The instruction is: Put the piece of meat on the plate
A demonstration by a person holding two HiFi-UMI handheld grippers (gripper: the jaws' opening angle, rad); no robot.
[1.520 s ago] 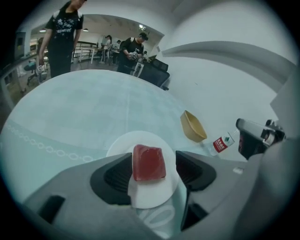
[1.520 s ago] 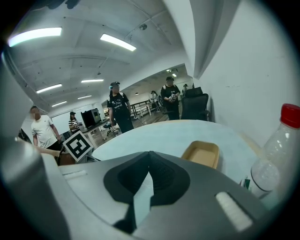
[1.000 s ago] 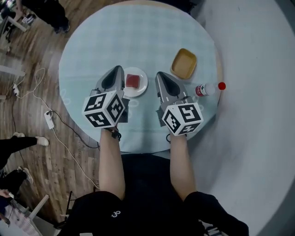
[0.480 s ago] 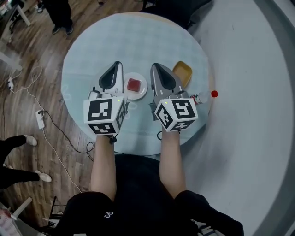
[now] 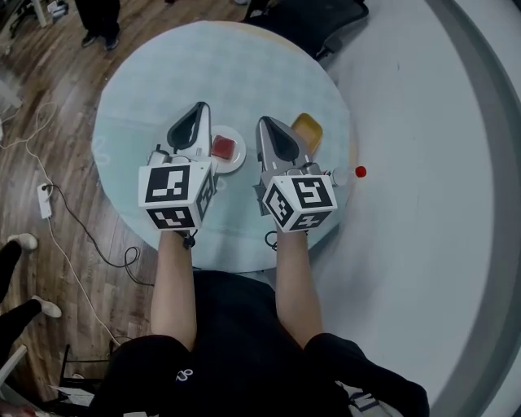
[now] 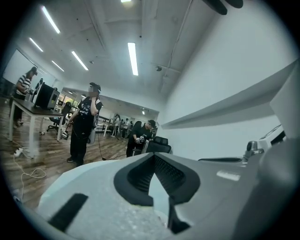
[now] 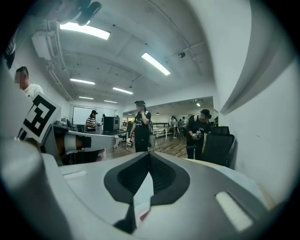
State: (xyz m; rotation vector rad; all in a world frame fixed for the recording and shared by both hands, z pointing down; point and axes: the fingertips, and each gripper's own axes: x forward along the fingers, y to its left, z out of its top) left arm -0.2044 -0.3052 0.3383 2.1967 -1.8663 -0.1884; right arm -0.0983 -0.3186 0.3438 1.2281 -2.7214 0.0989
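A red piece of meat (image 5: 224,147) lies on a small white plate (image 5: 238,160) on the round pale-blue table (image 5: 163,73). My left gripper (image 5: 199,107) hovers just left of the plate, and my right gripper (image 5: 262,122) just right of it. Both point away from me and roughly level. In the left gripper view the left gripper (image 6: 152,155) has its jaws meeting at the tips with nothing between them. The right gripper (image 7: 149,154) looks the same in the right gripper view. Neither gripper touches the meat.
A yellow dish (image 5: 308,129) sits right of my right gripper. A clear bottle with a red cap (image 5: 348,173) lies near the table's right edge. A black chair (image 5: 309,20) stands beyond the table. A cable and power strip (image 5: 45,199) lie on the wooden floor at left. People (image 6: 86,122) stand farther off.
Both grippers have risen off the table toward the camera, still on either side of the plate. The meat stays on the plate. The head view has shifted.
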